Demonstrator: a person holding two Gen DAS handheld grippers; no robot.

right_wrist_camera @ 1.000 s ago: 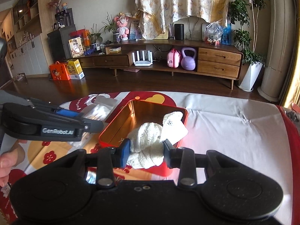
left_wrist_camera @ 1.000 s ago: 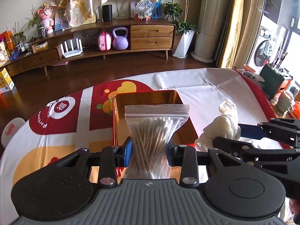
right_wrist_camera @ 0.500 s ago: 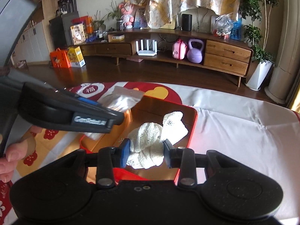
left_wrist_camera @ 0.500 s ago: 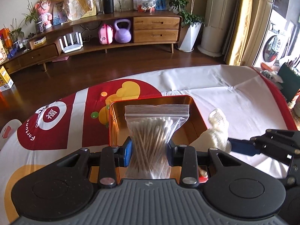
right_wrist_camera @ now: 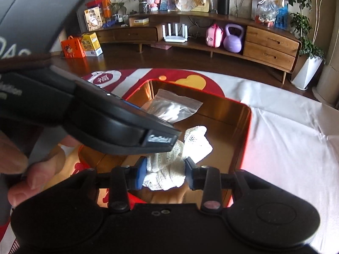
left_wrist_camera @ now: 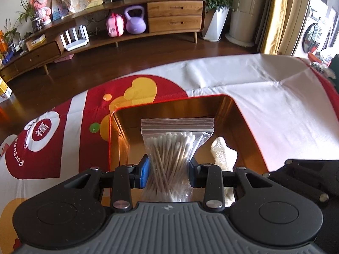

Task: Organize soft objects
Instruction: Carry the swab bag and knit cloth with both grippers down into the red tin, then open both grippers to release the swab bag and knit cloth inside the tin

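Observation:
My left gripper is shut on a clear zip bag of cotton swabs and holds it inside the gold tin with the red rim. My right gripper is shut on a bundle of white knitted cloth, also over the tin. In the left wrist view the cloth shows to the right of the bag. From the right wrist camera, the bag lies toward the tin's far left, partly hidden by the left gripper's black body.
The tin stands on a table under a white, red and yellow cloth. A person's fingers grip the left tool's handle. Beyond the table are a dark wood floor and a long low sideboard.
Both grippers have come forward and down toward the tin, each still holding its load. The bag and the cloth now sit inside the tin's walls, and the two tools are closer together.

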